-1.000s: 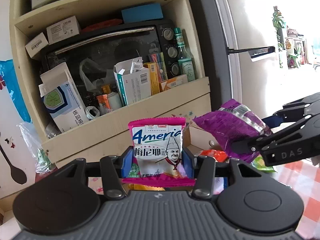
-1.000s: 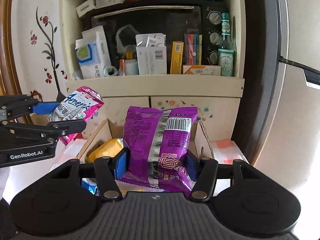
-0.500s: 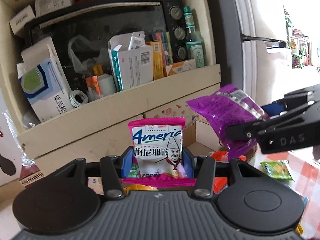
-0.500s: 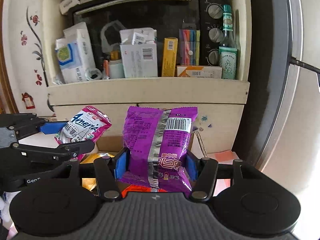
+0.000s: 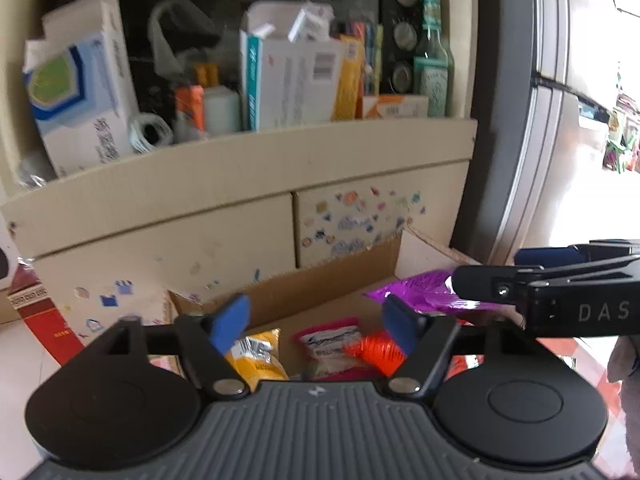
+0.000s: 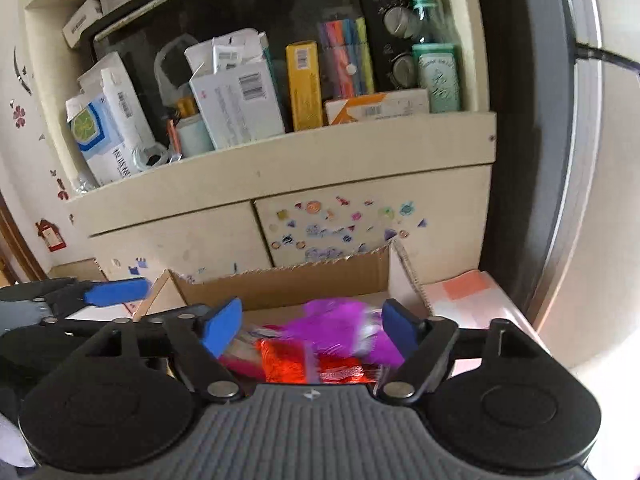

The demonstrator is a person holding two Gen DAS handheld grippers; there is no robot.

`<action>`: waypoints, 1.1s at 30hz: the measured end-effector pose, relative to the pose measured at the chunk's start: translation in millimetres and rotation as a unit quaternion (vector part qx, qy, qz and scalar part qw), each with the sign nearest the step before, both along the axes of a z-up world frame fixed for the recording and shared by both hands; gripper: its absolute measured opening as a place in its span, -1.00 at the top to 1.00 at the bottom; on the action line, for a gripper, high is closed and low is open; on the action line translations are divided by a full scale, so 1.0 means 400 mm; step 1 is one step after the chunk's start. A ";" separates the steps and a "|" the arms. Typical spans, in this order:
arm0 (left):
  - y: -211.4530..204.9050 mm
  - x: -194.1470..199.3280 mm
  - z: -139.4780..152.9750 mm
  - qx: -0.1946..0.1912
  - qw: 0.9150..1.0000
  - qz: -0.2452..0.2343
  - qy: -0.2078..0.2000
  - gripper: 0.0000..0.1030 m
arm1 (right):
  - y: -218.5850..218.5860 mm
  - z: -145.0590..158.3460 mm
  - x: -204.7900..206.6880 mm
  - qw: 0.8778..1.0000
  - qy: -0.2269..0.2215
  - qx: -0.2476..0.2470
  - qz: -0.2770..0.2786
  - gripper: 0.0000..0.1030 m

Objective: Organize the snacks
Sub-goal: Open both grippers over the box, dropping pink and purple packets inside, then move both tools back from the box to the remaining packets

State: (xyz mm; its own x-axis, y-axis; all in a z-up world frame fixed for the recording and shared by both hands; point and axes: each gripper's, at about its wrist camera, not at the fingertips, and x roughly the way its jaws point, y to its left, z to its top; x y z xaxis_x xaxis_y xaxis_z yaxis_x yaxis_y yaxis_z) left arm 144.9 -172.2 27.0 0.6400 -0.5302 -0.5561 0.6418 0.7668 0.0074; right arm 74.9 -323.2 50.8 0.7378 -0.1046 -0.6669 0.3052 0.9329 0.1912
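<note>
With both claws just opened and empty, the purple bag point(image 6: 340, 330) lies below the right claw point(image 6: 310, 326) by the box's point(image 6: 288, 284) right wall, the pink packet point(image 5: 334, 340) mid-box under the left claw point(image 5: 320, 322).

A cream shelf point(image 6: 280, 160) carries a crowded row in front of a black oven point(image 6: 224, 12): a blue-and-white box point(image 6: 108, 128) at the left, a small white bottle point(image 6: 194, 134), a tall white carton point(image 6: 236, 100) with a barcode, a yellow box point(image 6: 304, 84), a pack of coloured pens point(image 6: 346, 60), a flat orange-and-white box point(image 6: 376, 106) lying on its side, and a green glass bottle point(image 6: 436, 76) at the right end. Below, an open cardboard box point(image 6: 288, 284) stands on a pale worktop point(image 6: 472, 296), touching the cupboard front point(image 6: 360, 220), which is dotted with small stickers. Snack packets, yellow point(image 5: 256, 356), pink point(image 5: 332, 340), orange point(image 5: 376, 350) and purple point(image 5: 416, 292), lie inside the box.
</note>
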 end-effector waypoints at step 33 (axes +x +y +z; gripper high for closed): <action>0.223 -0.159 -0.007 0.007 0.998 0.031 0.048 -0.73 | 0.110 0.023 -0.219 0.997 0.072 -0.001 0.035 -0.85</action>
